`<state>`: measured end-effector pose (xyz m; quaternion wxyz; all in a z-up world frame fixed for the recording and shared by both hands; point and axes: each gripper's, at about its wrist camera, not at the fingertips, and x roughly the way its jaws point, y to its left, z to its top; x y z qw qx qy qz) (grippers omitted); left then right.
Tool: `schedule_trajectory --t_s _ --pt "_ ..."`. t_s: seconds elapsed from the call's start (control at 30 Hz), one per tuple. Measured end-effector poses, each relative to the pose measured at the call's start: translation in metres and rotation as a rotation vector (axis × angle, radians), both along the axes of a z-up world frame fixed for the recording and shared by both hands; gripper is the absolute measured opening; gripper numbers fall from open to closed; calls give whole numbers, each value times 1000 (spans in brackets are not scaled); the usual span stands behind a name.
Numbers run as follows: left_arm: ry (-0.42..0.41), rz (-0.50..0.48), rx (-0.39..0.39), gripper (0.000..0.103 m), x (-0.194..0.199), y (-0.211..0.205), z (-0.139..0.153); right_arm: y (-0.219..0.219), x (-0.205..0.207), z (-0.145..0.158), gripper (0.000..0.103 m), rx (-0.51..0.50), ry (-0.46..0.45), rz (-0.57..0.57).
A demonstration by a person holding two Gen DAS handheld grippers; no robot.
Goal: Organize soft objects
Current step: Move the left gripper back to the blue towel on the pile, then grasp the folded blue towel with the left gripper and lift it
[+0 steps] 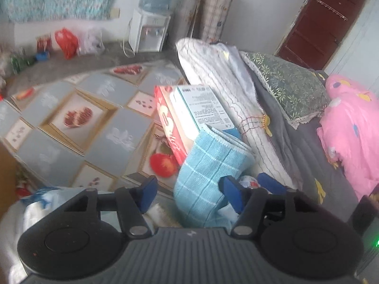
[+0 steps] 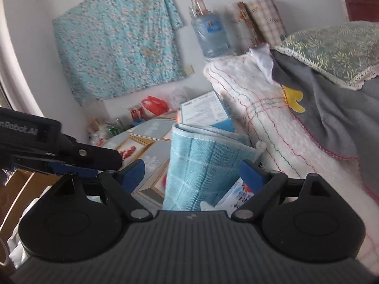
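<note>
Blue towel [image 1: 208,165] stands between my two open jaws; I should squeeze its middle gently, both sides together.

Black ribbed tongs [image 2: 191,174], blue pads [image 2: 251,174]

Boxes [image 1: 189,116] and folded bedding [image 1: 227,108] crowd the towel [image 1: 208,165]; tabletop [image 1: 71,127] leftward lies bare

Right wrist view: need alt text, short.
A folded light-blue checked cloth stands between the right gripper's open blue-padded fingers, not pinched. The left gripper reaches in from the left; behind are a blue-and-white carton, a white stitched blanket and a floral teal wall cloth.
</note>
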<state>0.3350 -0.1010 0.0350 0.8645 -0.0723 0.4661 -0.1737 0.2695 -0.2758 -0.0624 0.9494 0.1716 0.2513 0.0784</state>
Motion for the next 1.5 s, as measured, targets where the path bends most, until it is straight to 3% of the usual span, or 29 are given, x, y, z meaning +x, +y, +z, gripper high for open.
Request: schedule_trajectory --t_s 0.17,0.53,0.67,0.97,1.1,1.23,1.3,1.4,1.5 --pt "35 12 -32 60 23 -8 -14 2 15 -9 88 -55 20 -37" --pt "81 13 -111 58 52 -17 -29 13 28 -18 88 -65 10 32" --pt "129 -7 -178 56 60 -19 -38 18 27 -22 88 -51 -5 62" --pt "160 -74 -229 56 61 -29 -42 30 25 -27 65 -72 -45 109" --pt "161 -96 -191 64 59 -36 -43 33 23 -28 57 -91 -68 132" --pt "166 -89 -147 65 61 -40 -45 38 20 -29 54 -124 -91 150" --pt "160 -85 -114 60 61 -41 -46 40 18 -30 54 -139 -100 155" --pt "159 -82 -56 42 60 -45 -51 41 17 -30 53 -143 -110 161" --pt "164 -73 -78 32 62 -42 -53 40 14 -31 53 -134 -112 168"
